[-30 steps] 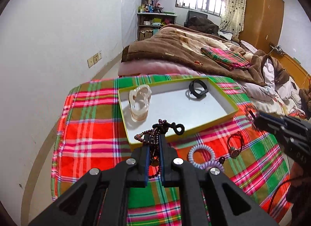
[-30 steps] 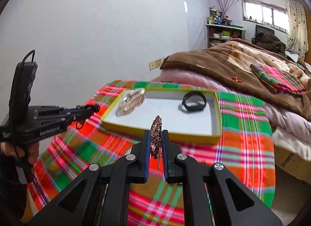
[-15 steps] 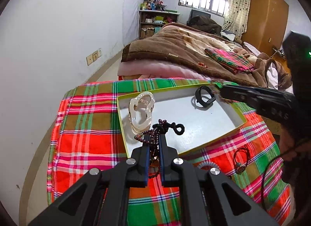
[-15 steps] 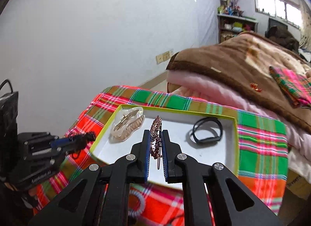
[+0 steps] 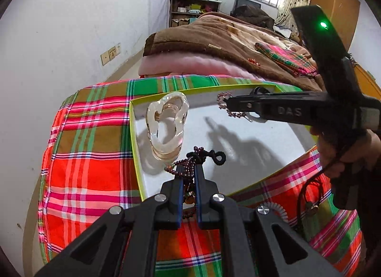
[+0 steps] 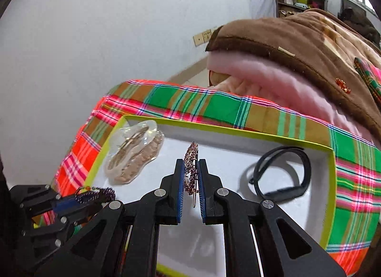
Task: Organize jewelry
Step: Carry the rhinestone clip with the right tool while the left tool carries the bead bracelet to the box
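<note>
A shallow white tray with a yellow-green rim (image 5: 137, 138) (image 6: 250, 133) sits on a plaid cloth. In it lie a clear hair claw (image 5: 167, 125) (image 6: 132, 152) and a black wristband (image 6: 282, 173). My left gripper (image 5: 189, 169) is shut on a dark beaded bracelet (image 5: 188, 163) with a black cord loop, held over the tray's near edge. It also shows in the right wrist view (image 6: 95, 196). My right gripper (image 6: 191, 169) is shut on a rhinestone hair clip (image 6: 191, 160), held above the tray's middle. It shows from the side in the left wrist view (image 5: 225, 103).
The plaid cloth (image 5: 90, 158) covers a small table beside a white wall. A spiral hair tie (image 5: 278, 210) and a cord with a pendant (image 5: 310, 202) lie on the cloth right of the tray. A bed with a brown blanket (image 5: 214, 38) stands just behind.
My right gripper has moved left and forward with the hair clip, from outside the tray to above its middle. My left gripper has advanced slightly toward the tray with the bracelet.
</note>
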The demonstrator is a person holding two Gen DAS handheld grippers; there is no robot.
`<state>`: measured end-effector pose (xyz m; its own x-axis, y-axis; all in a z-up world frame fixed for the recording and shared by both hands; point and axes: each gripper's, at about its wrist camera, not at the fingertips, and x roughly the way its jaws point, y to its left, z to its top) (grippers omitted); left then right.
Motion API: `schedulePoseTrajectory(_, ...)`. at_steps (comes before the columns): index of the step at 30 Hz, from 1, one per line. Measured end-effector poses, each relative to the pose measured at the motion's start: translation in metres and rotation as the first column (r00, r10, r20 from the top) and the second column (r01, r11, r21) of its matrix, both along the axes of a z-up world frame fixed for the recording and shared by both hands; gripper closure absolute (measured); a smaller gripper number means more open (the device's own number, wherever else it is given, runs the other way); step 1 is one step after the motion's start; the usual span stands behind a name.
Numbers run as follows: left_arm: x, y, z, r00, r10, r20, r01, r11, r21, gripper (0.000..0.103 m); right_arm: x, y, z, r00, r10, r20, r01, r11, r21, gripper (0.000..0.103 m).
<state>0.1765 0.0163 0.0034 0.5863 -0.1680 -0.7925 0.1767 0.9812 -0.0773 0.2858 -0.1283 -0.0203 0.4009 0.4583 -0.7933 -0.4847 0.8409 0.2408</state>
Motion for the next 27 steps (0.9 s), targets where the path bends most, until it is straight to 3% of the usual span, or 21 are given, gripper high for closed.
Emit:
schedulePoseTrajectory(15,0.012,-0.002,-0.019,0.999,0.001,-0.050,0.000,1.000,0.014,0.094,0.015,0.018,-0.015,1.000,0.018,0.010,-0.017,0.995,-0.094,0.092)
schedulePoseTrajectory(27,0.013,-0.001,-0.021,0.998,0.004,-0.056,-0.003,1.000,0.011,0.094,0.017,0.020,-0.018,1.000,0.013,0.010,-0.012,0.994,-0.106,0.092)
